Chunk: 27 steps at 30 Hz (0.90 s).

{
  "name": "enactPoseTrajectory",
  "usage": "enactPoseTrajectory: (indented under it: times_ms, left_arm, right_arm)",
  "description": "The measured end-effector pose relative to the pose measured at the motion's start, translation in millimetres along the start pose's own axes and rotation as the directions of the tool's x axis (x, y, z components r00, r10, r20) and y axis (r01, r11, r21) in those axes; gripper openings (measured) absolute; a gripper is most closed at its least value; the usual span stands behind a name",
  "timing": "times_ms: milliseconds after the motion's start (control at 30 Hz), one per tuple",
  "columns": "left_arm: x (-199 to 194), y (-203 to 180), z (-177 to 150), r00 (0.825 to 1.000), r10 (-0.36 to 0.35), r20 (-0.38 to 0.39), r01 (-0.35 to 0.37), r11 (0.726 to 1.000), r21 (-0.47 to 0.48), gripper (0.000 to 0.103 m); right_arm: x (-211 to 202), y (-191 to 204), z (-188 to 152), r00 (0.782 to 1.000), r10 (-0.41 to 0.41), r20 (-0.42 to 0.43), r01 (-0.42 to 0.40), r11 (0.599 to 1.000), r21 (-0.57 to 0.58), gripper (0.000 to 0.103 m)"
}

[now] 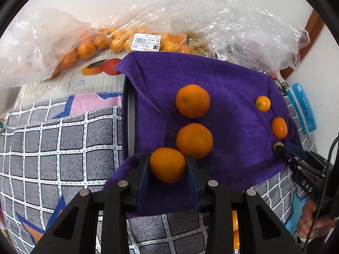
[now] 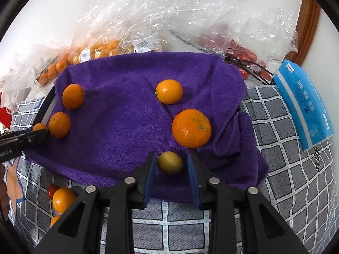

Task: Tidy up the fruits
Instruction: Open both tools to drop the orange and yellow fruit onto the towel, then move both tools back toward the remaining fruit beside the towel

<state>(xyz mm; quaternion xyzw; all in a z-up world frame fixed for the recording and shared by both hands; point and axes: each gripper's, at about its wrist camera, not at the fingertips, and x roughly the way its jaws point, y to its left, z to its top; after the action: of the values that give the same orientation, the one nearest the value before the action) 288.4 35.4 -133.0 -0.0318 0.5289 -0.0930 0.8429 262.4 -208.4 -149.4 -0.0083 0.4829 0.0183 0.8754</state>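
Note:
A purple towel [image 1: 228,80] covers a tray and carries several oranges. In the left wrist view my left gripper [image 1: 167,167] is shut on a mandarin [image 1: 167,164] at the towel's near edge, next to two more mandarins [image 1: 194,140] in a column. In the right wrist view my right gripper [image 2: 170,163] stands open around a small yellowish kumquat [image 2: 170,162] lying on the towel [image 2: 118,122]; the pads are apart from it. A big mandarin [image 2: 191,128] and a small orange [image 2: 169,91] lie just beyond. The right gripper also shows in the left wrist view [image 1: 281,148].
Clear plastic bags of oranges [image 1: 89,46] and red fruit [image 2: 243,55] lie behind the tray. A blue tissue pack [image 2: 305,105] is at the right. Loose fruit [image 2: 62,199] lies on the checked cloth [image 1: 53,148] at the near left.

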Motion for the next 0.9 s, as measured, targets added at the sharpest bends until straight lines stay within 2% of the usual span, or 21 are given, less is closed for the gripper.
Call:
enactPoseTrajectory:
  times_ms: [200, 300, 367, 467, 733, 900]
  left_arm:
    - [-7, 0, -6, 1.0, -0.006, 0.006, 0.006, 1.0, -0.008, 0.033]
    - [-16, 1, -8, 1.0, -0.013, 0.013, 0.014, 1.0, -0.02, 0.041]
    - [-26, 0, -11, 0.999, -0.023, 0.024, 0.024, 0.999, -0.029, 0.043]
    - [-39, -1, -15, 0.999, 0.005, 0.049, -0.004, 1.0, -0.026, 0.044]
    - [-79, 2, -31, 0.989, 0.039, 0.142, -0.032, 0.998, -0.053, 0.044]
    - [-102, 3, -42, 0.981, 0.047, 0.189, -0.032, 0.996, -0.082, 0.044]
  right_arm:
    - [-15, 4, -5, 1.0, 0.004, 0.025, -0.004, 1.0, -0.028, 0.049]
    - [-25, 6, -7, 0.999, 0.001, 0.048, 0.0, 0.999, -0.038, 0.053]
    - [-32, 7, -7, 0.998, 0.004, 0.058, -0.002, 0.999, -0.034, 0.053]
    - [-41, 6, -9, 0.997, 0.017, 0.07, -0.015, 1.0, -0.016, 0.053]
    - [-83, 7, -15, 0.987, -0.019, 0.16, 0.019, 1.0, 0.003, 0.053]
    - [-106, 7, -19, 0.986, 0.019, 0.164, -0.02, 1.0, 0.005, 0.055]
